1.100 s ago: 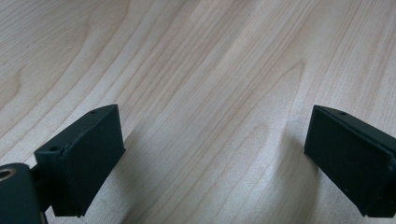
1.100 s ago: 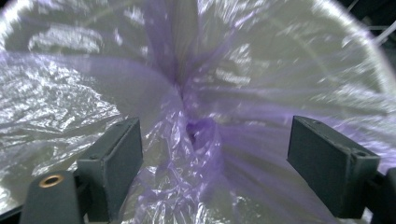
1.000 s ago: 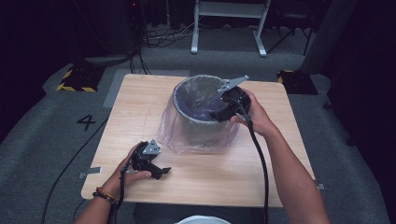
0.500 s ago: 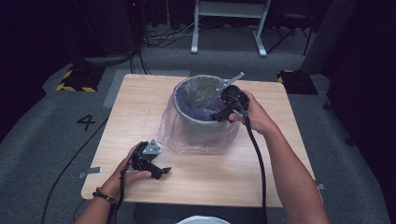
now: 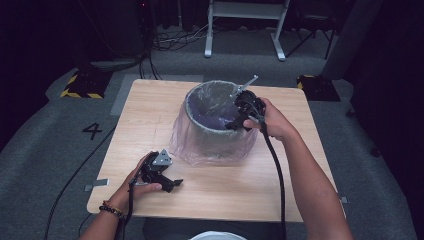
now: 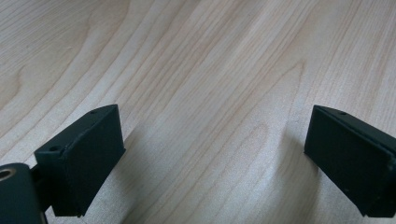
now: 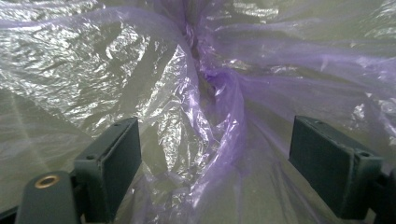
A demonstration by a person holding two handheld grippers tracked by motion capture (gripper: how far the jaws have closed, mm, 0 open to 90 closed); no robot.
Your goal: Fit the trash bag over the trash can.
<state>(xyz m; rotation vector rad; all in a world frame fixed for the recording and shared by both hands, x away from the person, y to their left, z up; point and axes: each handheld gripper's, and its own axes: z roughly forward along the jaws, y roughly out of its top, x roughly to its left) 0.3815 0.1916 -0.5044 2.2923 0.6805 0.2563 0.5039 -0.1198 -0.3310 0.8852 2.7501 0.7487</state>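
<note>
- Bin: round grey bin (image 5: 212,131) stands mid-surface on the pale wooden surface (image 5: 150,115), lined with a thin translucent purple plastic bag (image 5: 200,145) whose skirt drapes over the rim and down the outer wall to the wood.
- Right gripper (image 5: 235,122) reaches over the near-right rim into the bin mouth, jaws spread and holding nothing.
- Left gripper (image 5: 170,184) rests on the surface at the near-left, well apart from the bin, jaws spread and empty.
- Step in hand, as judged: pressing or gathering the liner inside the bin.
- To do it well: centre the twisted purple fold (image 7: 212,107) between the jaws before closing; take only film, not the bin wall; move slowly, since thin film tears and slips; the left gripper could steady the rim if the bin shifts.
- Right gripper view gives what the high view lacks: crinkled, glossy film close up, with the gathered fold running upward between the two jaws, untouched by either.
- Left gripper view shows bare wood grain between its jaws.
- High view alone gives the layout: bin position, both forearms, cables trailing toward the person.
</note>
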